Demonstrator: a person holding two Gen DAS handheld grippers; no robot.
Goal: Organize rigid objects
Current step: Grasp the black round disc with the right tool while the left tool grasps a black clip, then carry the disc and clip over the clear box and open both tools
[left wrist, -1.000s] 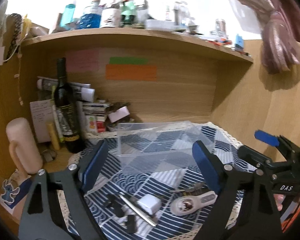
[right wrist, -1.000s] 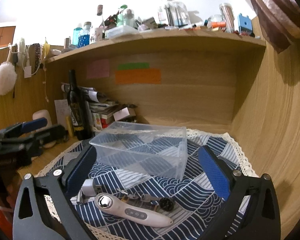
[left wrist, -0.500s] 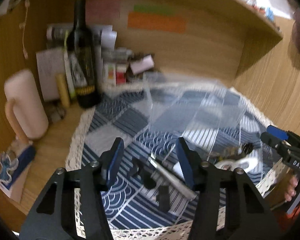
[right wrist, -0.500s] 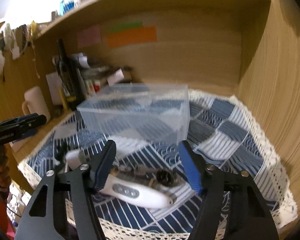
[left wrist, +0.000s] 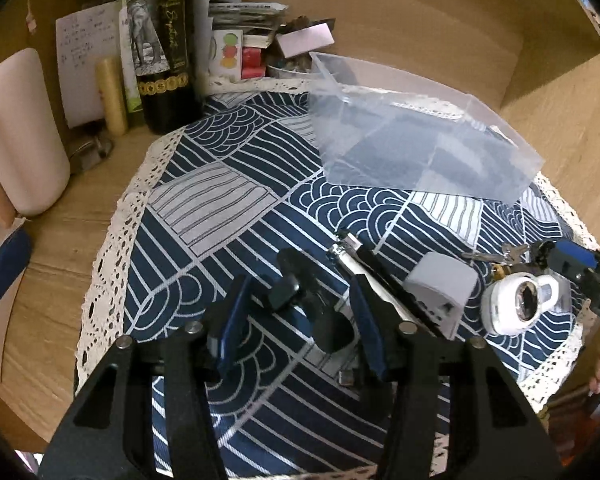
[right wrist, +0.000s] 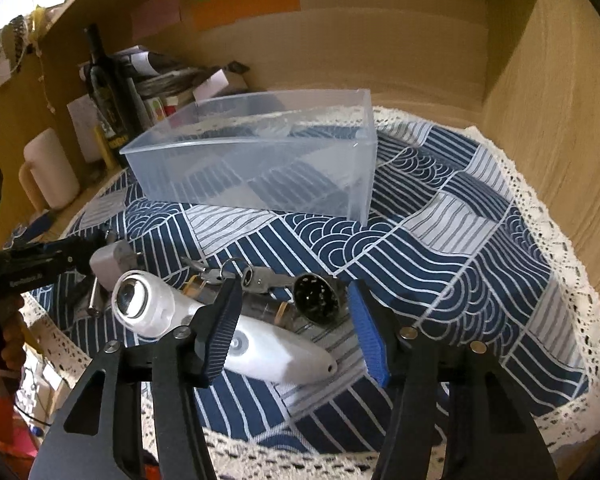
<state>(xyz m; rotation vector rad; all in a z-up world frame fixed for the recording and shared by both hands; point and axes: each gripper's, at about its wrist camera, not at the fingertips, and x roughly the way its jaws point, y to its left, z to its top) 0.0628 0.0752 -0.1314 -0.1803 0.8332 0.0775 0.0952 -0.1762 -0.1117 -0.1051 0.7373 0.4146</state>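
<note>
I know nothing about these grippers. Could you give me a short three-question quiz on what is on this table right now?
1. True or false: the clear plastic box already holds the white handheld device.
2. What lies between the fingers of the left gripper? A) black clip B) wine bottle C) mug
3. Fill in: the right gripper hovers, jaws open, over the keys and the white ______.

Key: 1 false, the box looks empty and the device lies on the cloth; 2 A, the black clip; 3 device.
</note>
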